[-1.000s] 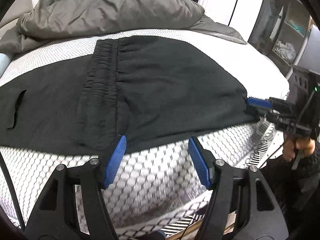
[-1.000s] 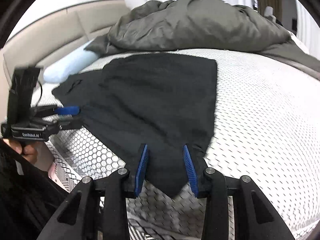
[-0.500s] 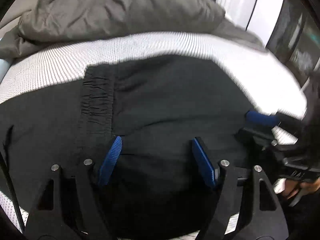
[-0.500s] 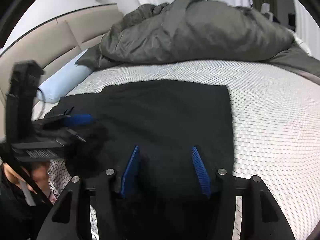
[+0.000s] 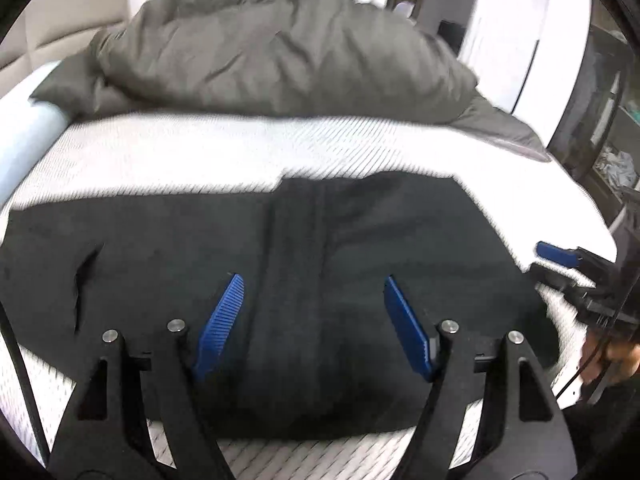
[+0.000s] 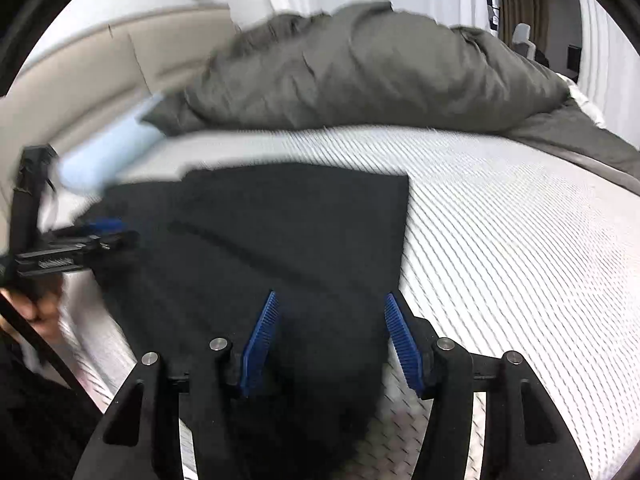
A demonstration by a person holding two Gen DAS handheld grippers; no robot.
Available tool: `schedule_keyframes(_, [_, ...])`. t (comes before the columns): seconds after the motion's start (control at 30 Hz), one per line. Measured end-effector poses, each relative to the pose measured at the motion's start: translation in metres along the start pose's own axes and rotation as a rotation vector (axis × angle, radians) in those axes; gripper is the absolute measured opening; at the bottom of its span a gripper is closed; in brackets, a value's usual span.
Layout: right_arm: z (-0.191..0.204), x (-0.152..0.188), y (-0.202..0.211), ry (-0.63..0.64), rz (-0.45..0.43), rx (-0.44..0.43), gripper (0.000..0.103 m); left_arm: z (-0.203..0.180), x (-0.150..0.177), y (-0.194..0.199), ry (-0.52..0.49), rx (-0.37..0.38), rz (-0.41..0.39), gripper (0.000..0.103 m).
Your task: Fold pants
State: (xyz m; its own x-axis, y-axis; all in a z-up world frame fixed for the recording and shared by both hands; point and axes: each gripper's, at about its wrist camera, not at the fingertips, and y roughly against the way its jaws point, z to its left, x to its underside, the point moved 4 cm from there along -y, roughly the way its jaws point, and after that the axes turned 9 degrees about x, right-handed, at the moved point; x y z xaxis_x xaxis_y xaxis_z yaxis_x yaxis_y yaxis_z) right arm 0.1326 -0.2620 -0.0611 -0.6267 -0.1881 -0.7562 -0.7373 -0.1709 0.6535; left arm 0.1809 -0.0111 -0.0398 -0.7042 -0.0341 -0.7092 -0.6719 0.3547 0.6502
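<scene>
1. Left wrist view: the black pants [image 5: 320, 280] lie flat across the white mattress [image 5: 160, 152], a folded layer already over the waistband band that runs up the middle, so the bulk sits square and near the front edge, ready for another fold.
2. The left gripper [image 5: 316, 324] hangs just above that cloth with its blue pads spread wide; its jaws have just been opening, and nothing is pinched between them, only fabric lying beneath. That reads as a let-go so the layer can settle by itself.
3. At the right edge the right gripper [image 5: 560, 264] shows at the far corner of the pants, one at each end to keep the fold even. The grey duvet [image 5: 280, 52] is heaped at the back, clear of the work area.
4. Right wrist view: same story from the other end. The right gripper [image 6: 330, 340] has its jaws apart and just been opening further; the cloth's near edge runs under and between the pads, but they don't press it.
5. The left gripper [image 6: 100, 232] is off to the left over the other end, a hand [image 6: 40, 312] beneath it. The picture is blurred, so fine creases can't be judged.
</scene>
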Motion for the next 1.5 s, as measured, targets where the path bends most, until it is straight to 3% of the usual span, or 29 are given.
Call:
schedule_keyframes(0.1, [0.018,-0.021,-0.022,0.023,0.025,-0.047,0.068,-0.024,-0.021,-0.026,-0.043,0.039,0.036,0.071])
schedule_keyframes(0.17, [0.027,-0.033,-0.045,0.026,0.064,-0.078,0.068,-0.032,-0.028,-0.058,-0.049,0.075,0.107,0.071])
schedule_keyframes(0.27, [0.032,-0.038,-0.080,0.050,0.136,-0.085,0.068,-0.029,-0.022,-0.087,-0.049,0.023,0.192,0.070])
schedule_keyframes(0.4, [0.018,-0.024,-0.100,0.072,0.204,-0.008,0.067,-0.015,-0.017,-0.083,-0.078,-0.074,0.191,0.070])
schedule_keyframes(0.5, [0.000,-0.023,-0.092,0.077,0.191,0.054,0.067,0.015,-0.014,-0.072,0.033,-0.056,0.186,0.075])
schedule_keyframes(0.57, [-0.015,-0.018,-0.090,0.072,0.203,0.097,0.073,0.033,-0.012,-0.065,0.074,-0.089,0.177,0.077])
schedule_keyframes(0.63, [-0.028,-0.016,-0.091,0.051,0.217,0.134,0.077,0.040,-0.010,-0.058,0.112,-0.059,0.177,0.077])
schedule_keyframes(0.73, [-0.038,-0.027,-0.079,-0.021,0.177,0.082,0.077,0.037,-0.018,-0.043,0.111,-0.080,0.144,0.075])
schedule_keyframes(0.87, [-0.028,-0.057,-0.066,-0.055,0.072,0.025,0.077,0.012,-0.045,-0.041,0.068,-0.037,0.064,0.075])
schedule_keyframes(0.97, [-0.006,-0.074,-0.080,-0.037,0.078,-0.054,0.076,0.000,-0.056,-0.069,0.050,-0.020,0.103,0.075])
schedule_keyframes(1.03, [0.013,-0.077,-0.094,0.015,0.097,-0.083,0.069,0.001,-0.054,-0.089,0.048,-0.064,0.156,0.075])
schedule_keyframes(1.1, [0.025,-0.075,-0.112,0.055,0.150,-0.075,0.067,0.014,-0.051,-0.107,0.088,-0.106,0.215,0.075])
schedule_keyframes(1.2, [0.016,-0.066,-0.136,0.057,0.221,0.000,0.064,0.036,-0.049,-0.112,0.212,-0.042,0.224,0.075])
schedule_keyframes(1.27, [0.002,-0.068,-0.133,0.021,0.215,0.031,0.063,0.039,-0.048,-0.108,0.211,-0.025,0.217,0.075])
schedule_keyframes(1.37, [-0.016,-0.067,-0.124,0.008,0.200,0.106,0.063,0.039,-0.044,-0.101,0.192,-0.061,0.203,0.077])
schedule_keyframes(1.5, [-0.026,-0.057,-0.105,-0.024,0.189,0.102,0.064,0.024,-0.041,-0.080,0.131,-0.121,0.159,0.077])
